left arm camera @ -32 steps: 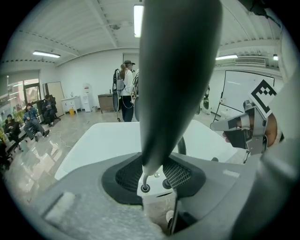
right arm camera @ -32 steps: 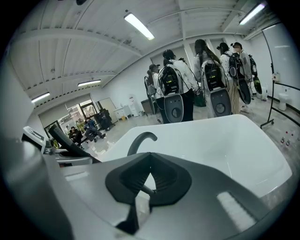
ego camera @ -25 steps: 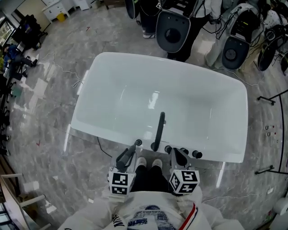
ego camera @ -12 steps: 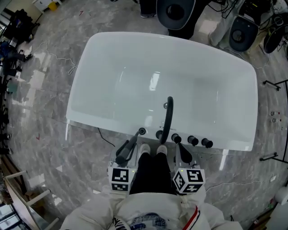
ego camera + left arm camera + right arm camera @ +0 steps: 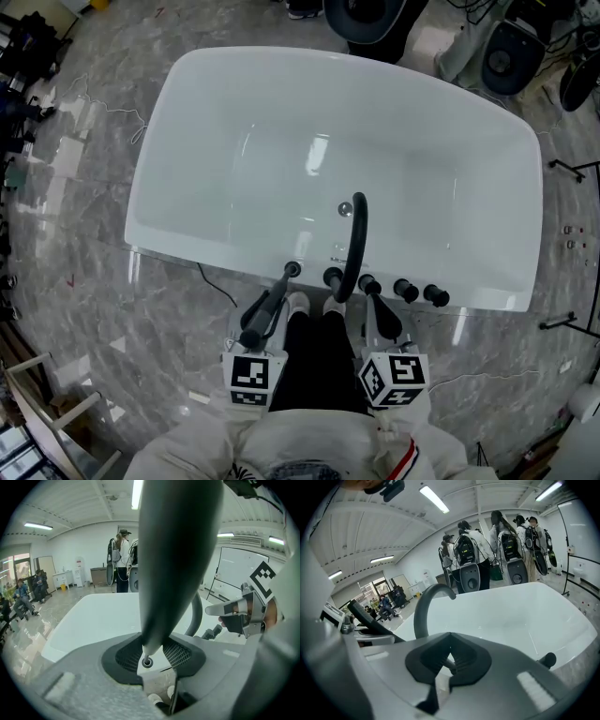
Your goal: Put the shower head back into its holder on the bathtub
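As you are leaning in over the bathtub (image 5: 441,141), your left gripper (image 5: 265,319) is keeping the shower head (image 5: 279,291) clamped, tip now at the rim just left of the spout (image 5: 355,244), right gripper (image 5: 378,319) closed and empty just right of it; seating looks imminent.

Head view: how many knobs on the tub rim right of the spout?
3 knobs: first beside the spout, second, third farthest right. None seems hidden.
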Demonstrator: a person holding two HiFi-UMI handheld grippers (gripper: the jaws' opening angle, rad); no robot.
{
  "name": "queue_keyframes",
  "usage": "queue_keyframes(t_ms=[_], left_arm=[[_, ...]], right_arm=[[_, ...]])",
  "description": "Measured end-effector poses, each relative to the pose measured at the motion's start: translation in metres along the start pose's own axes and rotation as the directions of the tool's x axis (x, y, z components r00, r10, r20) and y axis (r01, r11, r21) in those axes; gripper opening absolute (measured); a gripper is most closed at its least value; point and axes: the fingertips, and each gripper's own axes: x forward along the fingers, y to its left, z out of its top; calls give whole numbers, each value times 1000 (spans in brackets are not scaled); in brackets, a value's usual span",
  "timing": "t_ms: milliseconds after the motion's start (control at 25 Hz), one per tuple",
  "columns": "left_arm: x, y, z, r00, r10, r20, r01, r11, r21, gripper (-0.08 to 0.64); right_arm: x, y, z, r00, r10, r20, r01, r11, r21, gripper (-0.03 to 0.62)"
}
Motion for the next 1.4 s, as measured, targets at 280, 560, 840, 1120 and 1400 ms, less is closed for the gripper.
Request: queue_keyframes(t_ms=[280, 560, 840, 1120, 1400], left_arm=[[7, -5, -8, 1000, -9, -6, 9, 1000, 0, 141], [15, -7, -20, 1000, -22, -17, 22, 1000, 8, 142], [26, -5, -32, 999, -22, -37, 22, 1000, 0, 141], [44, -2, -43, 998, -19, -54, 20, 1000, 5, 141], [58, -1, -55, 996, -29, -81, 30, 1000, 8, 141]], right_arm=[[14, -2, -12, 1000, -4, -10, 4, 1000, -3, 6], [24, -9, -22, 1000, -24, -15, 24, 1000, 13, 6], [28, -19, -38, 998, -47, -44, 48, 999, 25, 6], [31, -28, -54, 996, -54, -74, 56, 998, 26, 6], [38, -32, -57, 995, -53, -80, 55, 998, 23, 6]])
